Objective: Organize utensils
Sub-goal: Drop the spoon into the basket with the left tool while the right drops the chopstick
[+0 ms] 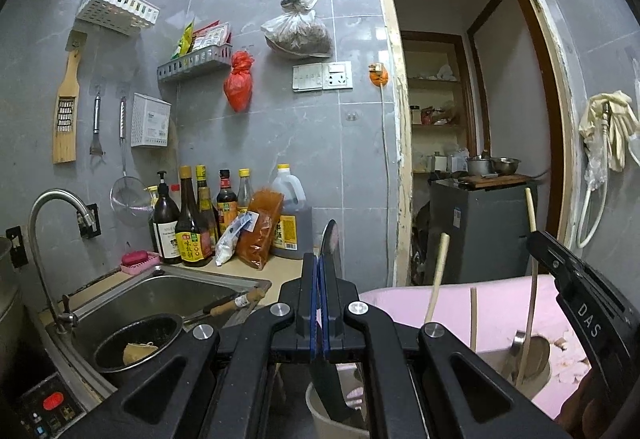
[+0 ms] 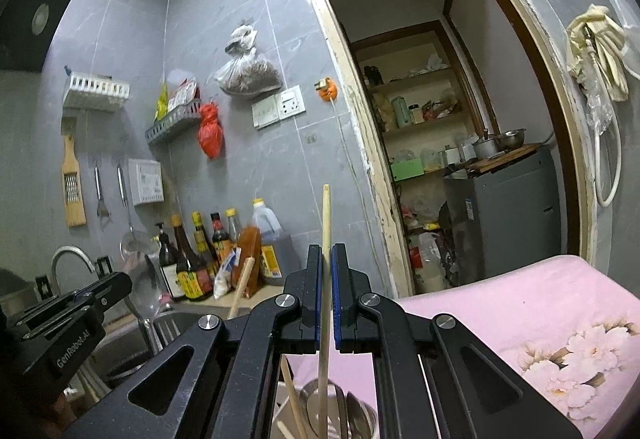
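My left gripper (image 1: 319,303) is shut on a dark flat utensil (image 1: 332,239), a spatula-like blade that stands upright between the pads and reaches down into a white holder (image 1: 320,411). In the right wrist view the left gripper (image 2: 116,285) holds what looks like a metal spoon (image 2: 144,279). My right gripper (image 2: 327,295) is shut on a single wooden chopstick (image 2: 326,223), upright over a metal cup (image 2: 360,411) with more chopsticks and spoons. That gripper (image 1: 536,239) and chopstick (image 1: 530,207) also show in the left wrist view.
A pink flowered cloth (image 2: 520,311) covers the surface at right. A steel sink (image 1: 168,291) with a black pot (image 1: 140,339) and a faucet (image 1: 44,219) lies at left. Sauce bottles (image 1: 192,223) line the wall. An open doorway (image 1: 460,119) is ahead.
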Action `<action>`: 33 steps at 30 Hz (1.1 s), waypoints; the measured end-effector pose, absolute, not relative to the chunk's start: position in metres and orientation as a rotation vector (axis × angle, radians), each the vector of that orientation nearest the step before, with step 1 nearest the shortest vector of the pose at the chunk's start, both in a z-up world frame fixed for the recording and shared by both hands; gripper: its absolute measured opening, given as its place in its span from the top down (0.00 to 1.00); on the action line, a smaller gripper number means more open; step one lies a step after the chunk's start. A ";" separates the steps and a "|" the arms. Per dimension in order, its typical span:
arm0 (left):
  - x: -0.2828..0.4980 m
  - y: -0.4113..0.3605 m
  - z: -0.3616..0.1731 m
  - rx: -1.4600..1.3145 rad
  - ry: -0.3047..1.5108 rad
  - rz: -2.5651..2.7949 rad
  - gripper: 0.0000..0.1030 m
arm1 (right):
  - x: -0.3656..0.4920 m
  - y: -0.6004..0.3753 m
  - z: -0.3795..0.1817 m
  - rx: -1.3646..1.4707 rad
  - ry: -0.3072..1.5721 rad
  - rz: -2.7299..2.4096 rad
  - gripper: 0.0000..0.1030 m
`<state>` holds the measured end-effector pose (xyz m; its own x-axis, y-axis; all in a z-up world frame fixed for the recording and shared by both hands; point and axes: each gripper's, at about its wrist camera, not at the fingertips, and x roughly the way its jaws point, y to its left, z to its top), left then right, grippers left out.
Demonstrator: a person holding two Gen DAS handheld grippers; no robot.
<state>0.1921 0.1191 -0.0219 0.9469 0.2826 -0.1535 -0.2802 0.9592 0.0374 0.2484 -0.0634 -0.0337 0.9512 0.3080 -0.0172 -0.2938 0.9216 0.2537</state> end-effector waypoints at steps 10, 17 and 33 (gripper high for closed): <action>0.194 0.121 -0.029 -0.005 0.196 0.260 0.97 | 0.245 -0.065 -0.031 0.206 0.078 0.313 0.95; 0.193 0.121 -0.029 -0.008 0.210 0.247 0.97 | 0.239 -0.065 -0.028 0.187 0.076 0.312 0.95; 0.190 0.116 -0.032 0.013 0.228 0.231 0.97 | 0.226 -0.063 -0.024 0.169 0.021 0.302 0.95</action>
